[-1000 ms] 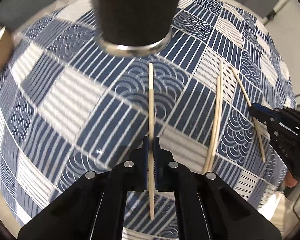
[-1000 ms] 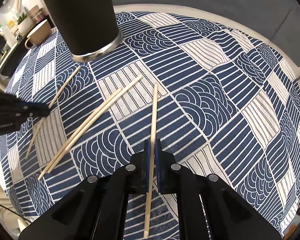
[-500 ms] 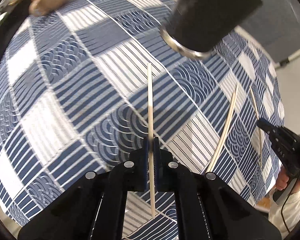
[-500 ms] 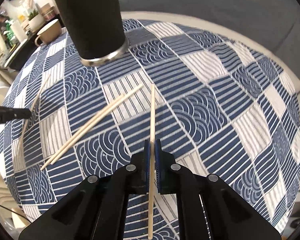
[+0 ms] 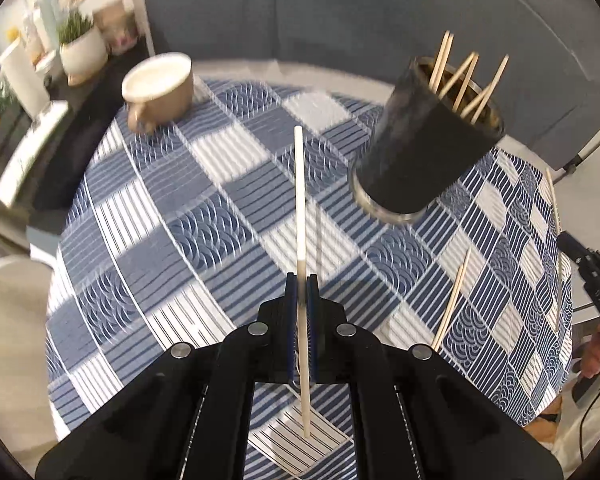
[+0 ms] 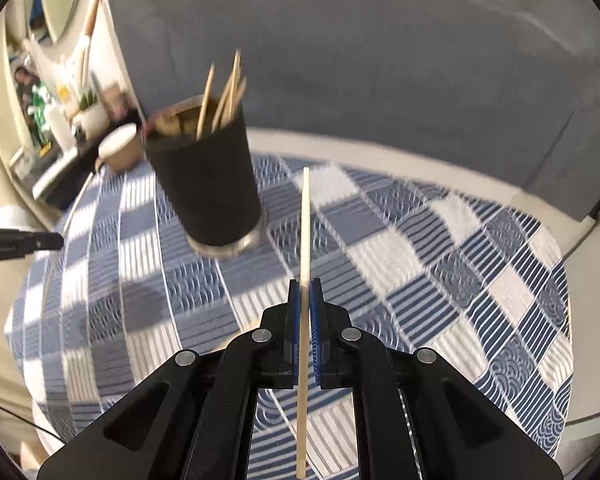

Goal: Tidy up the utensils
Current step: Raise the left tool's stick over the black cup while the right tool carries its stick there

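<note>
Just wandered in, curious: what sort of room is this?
Probably a home dining or living area: a round table with a blue patterned tablecloth, a mug, a black chopstick holder, and a potted plant on a side shelf.

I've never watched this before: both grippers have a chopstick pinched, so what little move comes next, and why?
Probably carry each one over the cup's mouth. The left gripper and right gripper each clamp a chopstick off to its side, and several sticks already stand in it.

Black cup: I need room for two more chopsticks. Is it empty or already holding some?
Holding some: several chopsticks stick out of the black cup, which stands upright on the tablecloth.
</note>
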Demonstrator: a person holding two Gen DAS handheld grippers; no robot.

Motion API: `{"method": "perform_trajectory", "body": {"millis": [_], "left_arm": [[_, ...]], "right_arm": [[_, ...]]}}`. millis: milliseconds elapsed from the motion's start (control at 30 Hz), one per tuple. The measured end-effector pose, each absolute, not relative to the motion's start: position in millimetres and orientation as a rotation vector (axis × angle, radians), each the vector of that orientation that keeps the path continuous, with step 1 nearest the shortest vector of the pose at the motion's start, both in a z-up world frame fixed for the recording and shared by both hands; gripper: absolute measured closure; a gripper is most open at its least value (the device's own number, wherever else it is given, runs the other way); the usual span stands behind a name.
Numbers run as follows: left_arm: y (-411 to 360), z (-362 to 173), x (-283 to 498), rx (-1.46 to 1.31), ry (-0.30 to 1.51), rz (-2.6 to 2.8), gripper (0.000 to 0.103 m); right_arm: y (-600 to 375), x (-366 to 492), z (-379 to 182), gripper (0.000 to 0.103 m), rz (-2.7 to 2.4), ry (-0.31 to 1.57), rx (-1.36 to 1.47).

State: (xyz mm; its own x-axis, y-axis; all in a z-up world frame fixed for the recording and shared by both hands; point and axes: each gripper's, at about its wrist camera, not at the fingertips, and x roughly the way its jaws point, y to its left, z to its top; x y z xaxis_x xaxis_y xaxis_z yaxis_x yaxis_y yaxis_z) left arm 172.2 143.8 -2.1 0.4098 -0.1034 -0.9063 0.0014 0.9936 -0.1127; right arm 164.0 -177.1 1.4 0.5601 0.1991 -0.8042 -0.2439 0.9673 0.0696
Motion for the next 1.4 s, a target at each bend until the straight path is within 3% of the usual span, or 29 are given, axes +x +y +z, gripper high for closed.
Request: {"method": "perform_trajectory", "body": {"millis": [433,767,1100,1400], "left_arm": [[135.5,87.2,221.0,-0.035,0.906,-0.180,0.098],[121.1,120.9,263.8,-0.055,0.724,-0.349,0.098],[118.3,123.6,297.0,-0.168,0.636,-0.496,0.098],[104.7,90.1,309.2,-0.206,0.574,-0.565,0.098]], "right_arm": [[-155.2,188.7,96.7,0.098,0.242,0.724,0.018],[-127.5,223.1,137.5,0.098,0.331,0.604,0.084],[-116.8,261.5,140.3,0.098,0.410,0.531,0.221],[-112.6,286.7,96.1,0.098,0.440,0.513,0.309]]}}
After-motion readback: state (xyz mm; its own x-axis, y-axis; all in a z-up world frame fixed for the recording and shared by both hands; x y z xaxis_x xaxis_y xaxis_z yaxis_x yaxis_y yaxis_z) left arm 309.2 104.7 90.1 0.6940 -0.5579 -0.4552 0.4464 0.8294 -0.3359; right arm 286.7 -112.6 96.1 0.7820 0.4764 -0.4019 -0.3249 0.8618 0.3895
